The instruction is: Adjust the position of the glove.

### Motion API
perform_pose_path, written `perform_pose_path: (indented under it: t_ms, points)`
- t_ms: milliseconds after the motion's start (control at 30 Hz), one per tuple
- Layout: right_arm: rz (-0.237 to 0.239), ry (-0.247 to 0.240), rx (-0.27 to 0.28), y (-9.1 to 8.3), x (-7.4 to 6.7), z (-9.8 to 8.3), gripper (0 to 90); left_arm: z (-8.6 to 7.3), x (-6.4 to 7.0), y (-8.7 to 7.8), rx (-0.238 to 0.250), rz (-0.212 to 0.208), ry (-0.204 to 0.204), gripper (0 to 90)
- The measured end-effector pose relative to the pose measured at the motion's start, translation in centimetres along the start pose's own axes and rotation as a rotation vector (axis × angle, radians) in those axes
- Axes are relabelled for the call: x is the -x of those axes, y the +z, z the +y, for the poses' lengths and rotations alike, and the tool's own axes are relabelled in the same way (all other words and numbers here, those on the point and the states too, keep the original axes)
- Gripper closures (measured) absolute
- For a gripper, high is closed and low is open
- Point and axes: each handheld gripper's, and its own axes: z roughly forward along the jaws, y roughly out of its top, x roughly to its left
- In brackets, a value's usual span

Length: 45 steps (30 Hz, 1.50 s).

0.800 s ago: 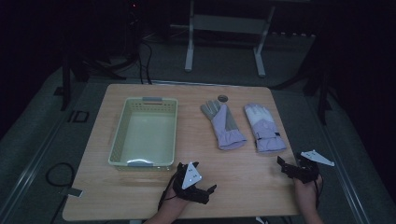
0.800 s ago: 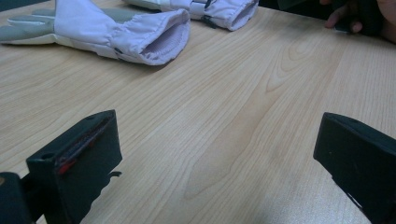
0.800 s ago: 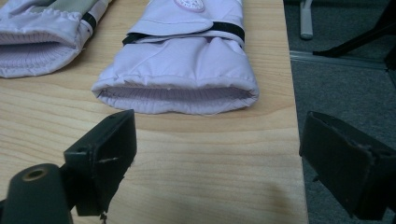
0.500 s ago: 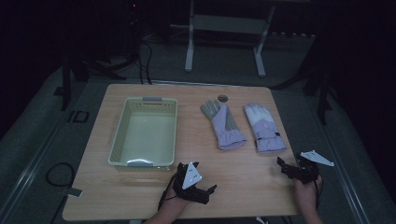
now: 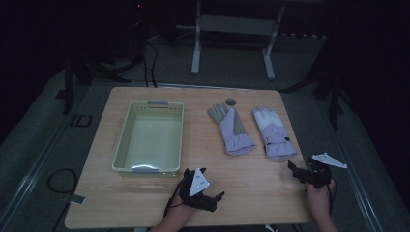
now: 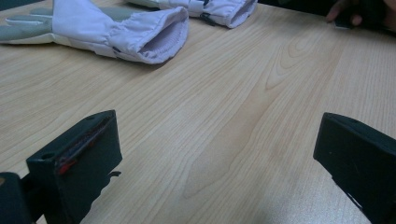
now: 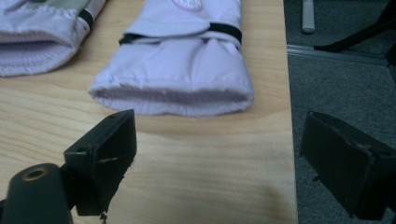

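Gloves (image 5: 251, 131) lie side by side beyond both open hand-held grippers.

High view is dim and underexposed: the table (image 5: 145, 203) is lit from above, the room around it is lost in near black, and fine detail is smeared by grain. Both gripper views are brighter and evenly lit, with soft shadows cast under the gloves (image 6: 140, 35). Nearest jaws are rendered slightly soft.

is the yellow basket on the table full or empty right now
Empty. In the high view the basket shows only its bare pale floor, and both gloves lie flat on the table beside it.
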Motion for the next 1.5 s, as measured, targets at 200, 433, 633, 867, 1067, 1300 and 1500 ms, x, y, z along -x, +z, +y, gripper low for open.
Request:
perform_pose_path:
  t_ms: [200,433,633,867,1067,1300,1500]
  points:
    - [0.019,-0.027,0.002,-0.8,-0.5,1.7,11.2,0.0,0.0,0.0,-0.002,-0.003,0.002,1.0]
    - [0.033,-0.027,-0.031,-1.6,-0.4,3.5,17.0,0.0,0.1,0.0,-0.001,-0.002,0.009,1.0]
    - [0.102,0.012,-0.002,-2.1,-0.5,4.9,17.4,0.0,0.0,0.0,-0.002,-0.005,0.002,1.0]
    - [0.112,0.000,-0.012,-2.0,-1.2,6.8,11.9,0.0,0.0,0.0,-0.003,-0.006,0.003,1.0]
    - [0.139,-0.017,0.010,-1.9,-2.1,8.4,11.8,0.0,-0.1,0.0,-0.002,-0.009,-0.006,1.0]
    - [0.179,-0.081,-0.018,-0.9,-3.9,10.3,13.0,0.0,-0.1,0.0,-0.003,-0.014,-0.005,1.0]
    - [0.229,-0.099,-0.013,0.0,-5.1,11.4,14.2,0.0,-0.1,0.0,-0.002,-0.017,-0.002,1.0]
